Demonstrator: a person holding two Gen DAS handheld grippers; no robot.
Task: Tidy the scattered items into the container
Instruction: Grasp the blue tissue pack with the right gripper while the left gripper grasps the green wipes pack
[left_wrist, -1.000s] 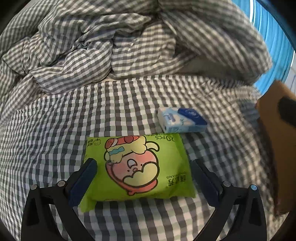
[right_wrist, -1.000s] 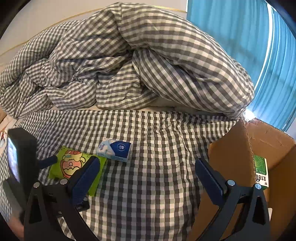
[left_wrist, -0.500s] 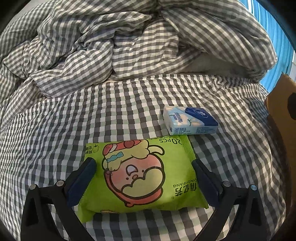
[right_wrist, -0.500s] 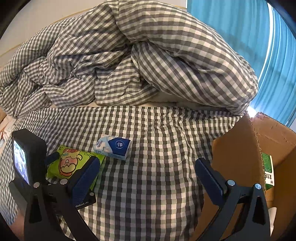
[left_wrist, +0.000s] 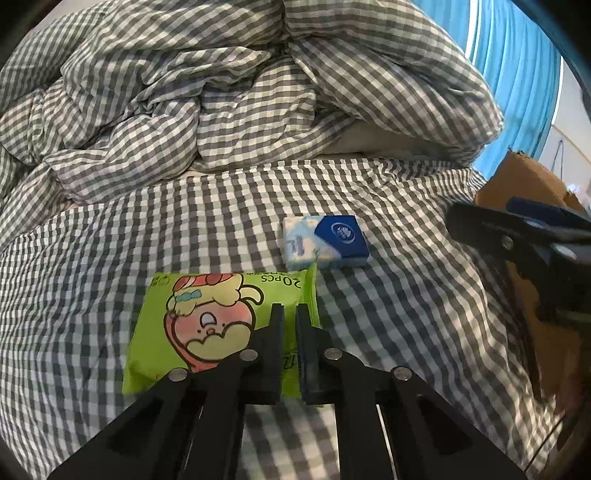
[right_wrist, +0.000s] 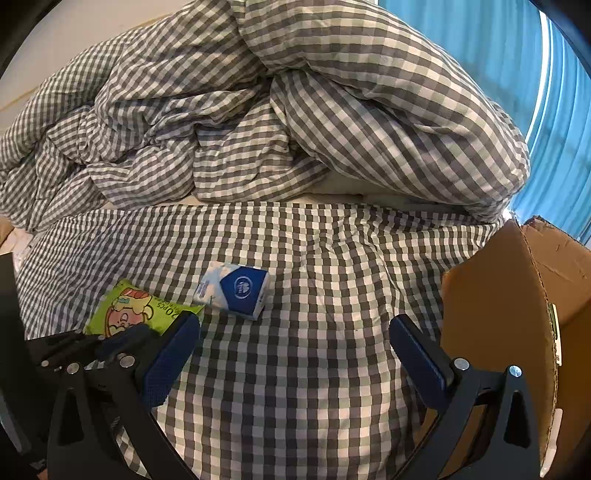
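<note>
Left wrist view: left hand-held gripper (left_wrist: 289, 314) clamped nearly shut on right edge of green packet (left_wrist: 207, 325), lying on bed (left_wrist: 110, 240). Tissue pack (left_wrist: 325, 242) just beyond. Right hand-held gripper (right_wrist: 295, 343) wide open, empty; cardboard box (right_wrist: 491, 295) alongside.

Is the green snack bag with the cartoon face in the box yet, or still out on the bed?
Still out. The green cartoon snack packet lies on the checked bedsheet, away from the brown cardboard box.
</note>
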